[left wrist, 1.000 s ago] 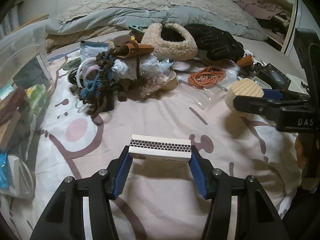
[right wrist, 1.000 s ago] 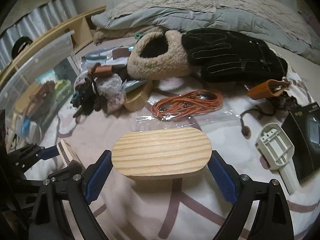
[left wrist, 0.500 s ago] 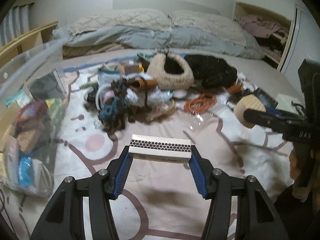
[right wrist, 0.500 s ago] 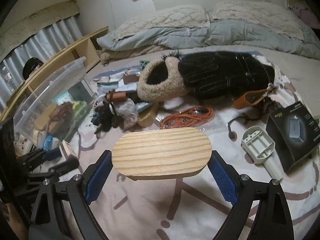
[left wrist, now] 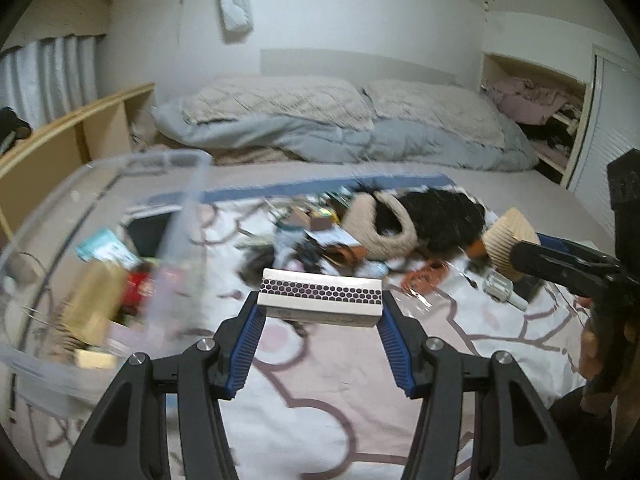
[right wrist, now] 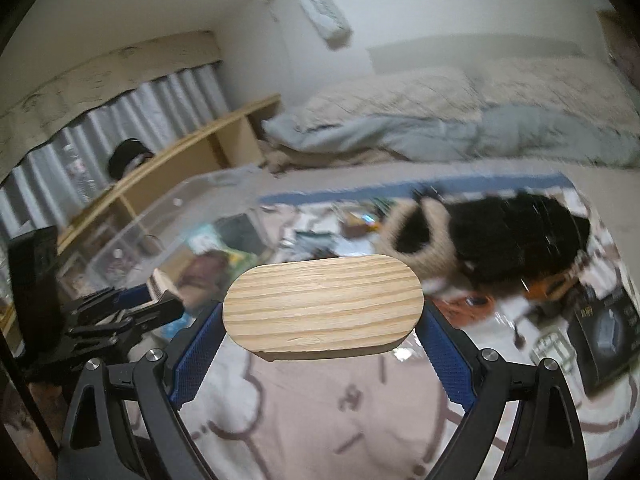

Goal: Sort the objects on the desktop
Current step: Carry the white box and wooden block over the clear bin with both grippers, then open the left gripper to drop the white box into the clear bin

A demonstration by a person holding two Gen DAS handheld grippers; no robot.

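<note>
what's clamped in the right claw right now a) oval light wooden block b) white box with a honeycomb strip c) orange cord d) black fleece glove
a, the oval light wooden block sits clamped between the blue pads of the right claw; the honeycomb-strip white box is in the left claw.

So the small white box (left wrist: 319, 300) with a black honeycomb strip along its top edge was up off the bed, lying flat and level, pinched at both short ends. The oval pine block (right wrist: 323, 307), pale with clear grain lines, sat flat too, clamped end to end. The clear plastic bin (left wrist: 100, 248), already holding stuff, stood on the bed's left side.
</note>
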